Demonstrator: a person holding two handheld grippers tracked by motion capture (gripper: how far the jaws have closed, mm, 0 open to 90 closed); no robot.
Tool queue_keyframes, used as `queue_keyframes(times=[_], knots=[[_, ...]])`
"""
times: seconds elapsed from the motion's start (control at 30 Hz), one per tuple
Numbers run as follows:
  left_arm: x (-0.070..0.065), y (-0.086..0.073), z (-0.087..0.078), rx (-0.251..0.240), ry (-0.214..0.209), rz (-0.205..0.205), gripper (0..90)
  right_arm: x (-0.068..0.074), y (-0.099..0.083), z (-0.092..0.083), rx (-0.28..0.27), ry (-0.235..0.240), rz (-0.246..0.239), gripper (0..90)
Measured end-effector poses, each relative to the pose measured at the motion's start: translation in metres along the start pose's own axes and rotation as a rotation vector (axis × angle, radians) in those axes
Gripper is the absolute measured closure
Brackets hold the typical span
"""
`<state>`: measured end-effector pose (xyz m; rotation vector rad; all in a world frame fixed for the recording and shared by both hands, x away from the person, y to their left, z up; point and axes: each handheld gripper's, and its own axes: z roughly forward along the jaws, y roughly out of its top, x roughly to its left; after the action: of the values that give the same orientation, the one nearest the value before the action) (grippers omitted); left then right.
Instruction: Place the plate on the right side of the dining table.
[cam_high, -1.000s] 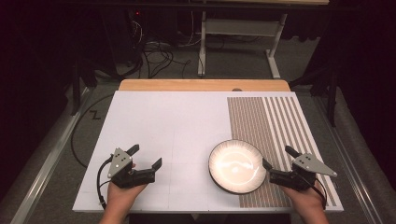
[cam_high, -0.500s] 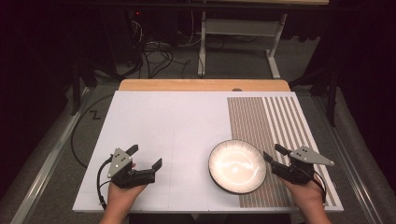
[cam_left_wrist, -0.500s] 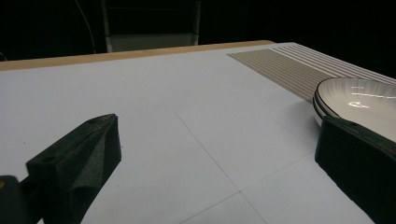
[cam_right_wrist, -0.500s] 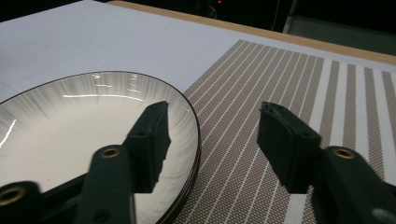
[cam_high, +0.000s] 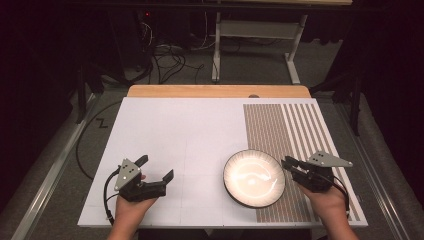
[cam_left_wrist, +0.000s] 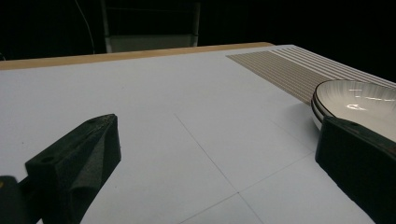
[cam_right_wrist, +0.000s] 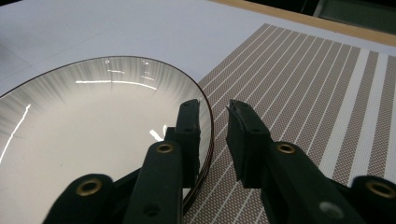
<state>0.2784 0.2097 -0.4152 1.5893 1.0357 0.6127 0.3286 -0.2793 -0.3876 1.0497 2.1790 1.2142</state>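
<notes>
Closing my right gripper (cam_right_wrist: 212, 135) over the plate (cam_high: 254, 178) rim at the mat (cam_high: 292, 130) edge, one jaw inside, one outside, not yet pinching, I kept left gripper (cam_high: 155, 169) spread, idle.

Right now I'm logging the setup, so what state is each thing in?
Plate: empty, upright, half on the striped mat.
Right gripper: jaws astride the plate's rim, just been closing, a gap still showing.
Left gripper: jaws wide open, nothing between them, over the bare white table.
</notes>
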Motion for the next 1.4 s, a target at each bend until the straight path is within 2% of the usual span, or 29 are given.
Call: queue_keyframes(times=[0.13, 0.17, 0.23, 0.33, 0.5, 0.7, 1.03, 1.4], knots=[[0.0, 0.0, 0.0, -0.001, 0.0, -0.001, 0.8, -0.002, -0.001, -0.003, 0.032, 0.007, -0.011, 83.0], [0.0, 0.0, -0.001, -0.002, 0.001, -0.001, 0.8, -0.003, -0.002, -0.005, 0.046, 0.021, -0.013, 87.1], [0.001, 0.0, -0.001, -0.002, 0.002, -0.001, 0.8, -0.003, -0.003, -0.008, 0.062, 0.031, -0.018, 89.5], [0.001, 0.0, -0.001, -0.002, 0.002, 0.0, 0.8, -0.002, -0.004, -0.011, 0.092, 0.05, -0.036, 90.0], [0.001, 0.001, -0.002, -0.003, 0.002, 0.0, 0.8, -0.001, -0.005, -0.013, 0.167, 0.072, -0.103, 90.0], [0.002, 0.001, -0.003, -0.006, 0.001, -0.002, 0.8, 0.0, -0.005, -0.012, 0.218, 0.103, -0.122, 90.0], [0.002, 0.001, -0.003, -0.003, -0.001, -0.001, 0.8, 0.005, -0.002, -0.011, 0.263, 0.109, -0.172, 90.0], [0.002, 0.0, -0.002, -0.001, -0.006, 0.001, 0.8, 0.011, 0.004, -0.009, 0.3, 0.083, -0.23, 90.0]])
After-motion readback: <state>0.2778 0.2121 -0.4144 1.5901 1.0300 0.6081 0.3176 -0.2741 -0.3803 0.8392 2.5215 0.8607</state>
